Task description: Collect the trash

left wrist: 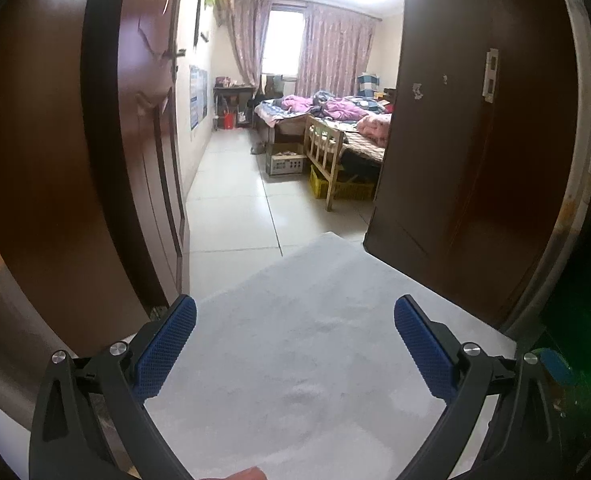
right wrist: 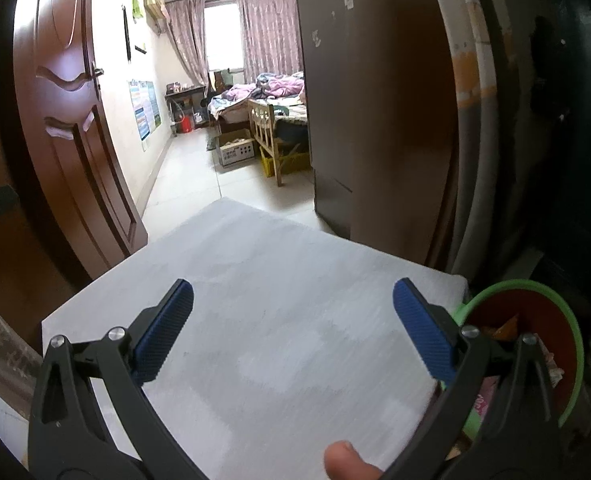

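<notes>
Right gripper (right wrist: 293,300) agape — bin (right wrist: 571,336) seemingly trash-filled.

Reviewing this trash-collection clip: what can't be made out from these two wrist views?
- Bin contents: right view, mostly behind the right gripper arm; only scraps show.
- Bin in left view: cut off at the dark right edge.
- Trash left on the grey mat: none visible, near edge hidden by both open grippers, left gripper included.
- Cardboard box contents: too small.
</notes>
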